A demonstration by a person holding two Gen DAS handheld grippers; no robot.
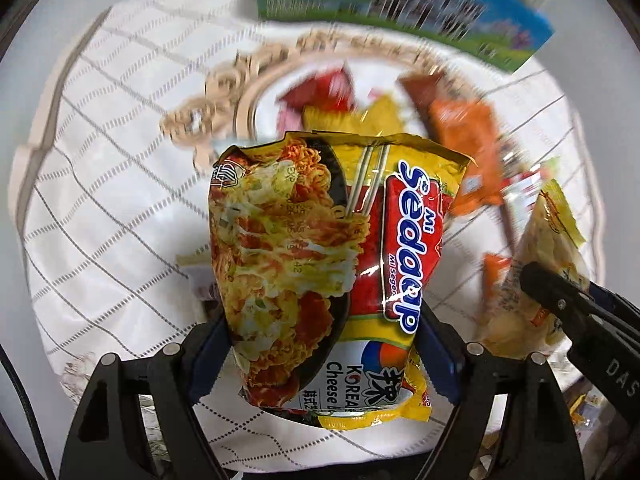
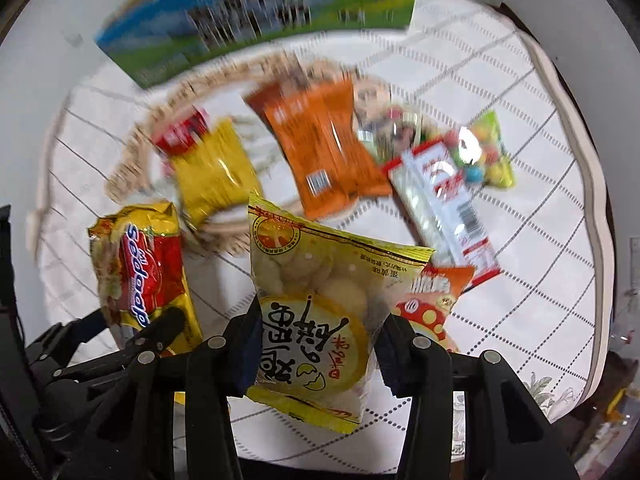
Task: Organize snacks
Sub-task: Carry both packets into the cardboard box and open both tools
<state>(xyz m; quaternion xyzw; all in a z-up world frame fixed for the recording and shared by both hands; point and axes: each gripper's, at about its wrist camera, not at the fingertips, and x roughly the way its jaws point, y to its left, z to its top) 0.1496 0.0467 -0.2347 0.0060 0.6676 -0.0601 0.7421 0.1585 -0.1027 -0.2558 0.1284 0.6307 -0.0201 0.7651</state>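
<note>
My left gripper [image 1: 320,344] is shut on a yellow and red Sedaap noodle packet [image 1: 316,264] and holds it above the white tablecloth; the packet also shows in the right wrist view [image 2: 140,276]. My right gripper [image 2: 316,344] is shut on a yellow egg-cake snack bag [image 2: 320,312], which also shows in the left wrist view [image 1: 536,280]. Beyond both lies a woven basket [image 2: 132,152] with a yellow pack [image 2: 216,176], a red pack [image 2: 184,132] and an orange pack [image 2: 320,144] in it.
A blue and green box [image 2: 256,20] stands behind the basket. A red and white packet [image 2: 444,200], a candy bag [image 2: 480,156] and an orange mushroom-print bag [image 2: 432,300] lie on the cloth at the right. The table edge [image 2: 600,240] curves at the right.
</note>
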